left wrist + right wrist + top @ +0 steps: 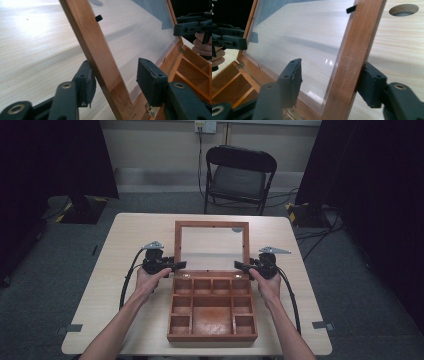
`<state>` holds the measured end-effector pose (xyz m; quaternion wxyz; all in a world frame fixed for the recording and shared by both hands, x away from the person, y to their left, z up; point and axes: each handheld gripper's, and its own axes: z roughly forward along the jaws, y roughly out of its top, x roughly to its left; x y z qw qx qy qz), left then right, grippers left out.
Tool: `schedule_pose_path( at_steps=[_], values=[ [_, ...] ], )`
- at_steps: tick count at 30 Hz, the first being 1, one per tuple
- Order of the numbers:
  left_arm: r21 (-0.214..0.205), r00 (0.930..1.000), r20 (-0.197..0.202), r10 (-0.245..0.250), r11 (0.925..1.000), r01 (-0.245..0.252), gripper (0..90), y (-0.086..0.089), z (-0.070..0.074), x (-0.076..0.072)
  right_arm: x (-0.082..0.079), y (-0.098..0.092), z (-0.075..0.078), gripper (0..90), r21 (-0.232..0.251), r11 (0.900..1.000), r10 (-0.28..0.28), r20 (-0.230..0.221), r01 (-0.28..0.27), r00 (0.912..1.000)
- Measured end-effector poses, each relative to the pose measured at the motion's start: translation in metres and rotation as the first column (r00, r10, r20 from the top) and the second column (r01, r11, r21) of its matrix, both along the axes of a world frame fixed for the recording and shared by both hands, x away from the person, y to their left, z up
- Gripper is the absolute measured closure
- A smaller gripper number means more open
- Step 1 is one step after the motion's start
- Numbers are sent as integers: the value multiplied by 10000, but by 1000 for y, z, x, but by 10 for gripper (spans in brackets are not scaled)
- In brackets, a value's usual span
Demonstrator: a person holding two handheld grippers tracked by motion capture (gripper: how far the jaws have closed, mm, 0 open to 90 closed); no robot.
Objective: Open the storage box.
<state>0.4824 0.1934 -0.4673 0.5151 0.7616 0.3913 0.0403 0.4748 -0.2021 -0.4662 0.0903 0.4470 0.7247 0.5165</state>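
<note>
High view above the table [125,230]; both gripper views close, facing inward across the box lid [212,246].

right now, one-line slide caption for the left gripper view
Left gripper open astride the wooden frame of the box's raised glass lid.

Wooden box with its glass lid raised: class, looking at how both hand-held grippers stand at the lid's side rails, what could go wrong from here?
1. The lid stands open; both pairs of jaws are apart around its side rails, so, unsupported, it might drop onto the compartments.
2. One pad of the left hand-held gripper touches the rail; pulling away could nudge it.
3. The right hand-held gripper straddles the pane's edge and might scrape it.
</note>
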Motion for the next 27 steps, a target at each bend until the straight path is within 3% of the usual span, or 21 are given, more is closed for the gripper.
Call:
schedule_pose_path(
  at_steps=[5,9,13,14,16,17,20,22,24,27],
  values=[
    [-115,9986,-453,257,9996,-263,434,-2,-7,5,2,10,-6,247,-512,9987,-81,-276,67,9996],
    [-260,9972,-711,251,9993,-270,411,-1,-12,7,5,11,-11,231,-398,9991,-139,-597,115,9981],
    [204,9969,-690,389,9991,-376,360,-1,-12,7,6,11,-11,216,-521,9983,-285,-826,243,9962],
    [320,9955,-838,451,9986,-426,338,1,-14,8,7,10,-12,199,-585,9978,-380,-982,324,9944],
    [-135,9910,-1281,393,9991,-414,322,4,-21,10,7,7,-13,195,-805,9962,-426,-1066,341,9934],
    [-336,9892,-1402,438,9982,-489,322,5,-23,9,8,5,-15,194,-656,9975,-347,-1313,263,9907],
    [-563,9837,-1728,491,9966,-596,314,7,-29,11,7,3,-15,211,-756,9965,-429,-1093,348,9931],
    [-129,9884,-1336,716,9972,-740,283,8,-25,9,7,3,-12,200,-721,9967,-461,-1076,384,9931],
    [-306,9881,-1368,702,9967,-750,281,11,-22,10,7,1,-10,197,-663,9968,-522,-998,457,9936],
    [-107,9888,-1269,787,9967,-807,274,15,-18,8,5,-2,-8,193,-559,9972,-551,-945,500,9940]
  ],
)
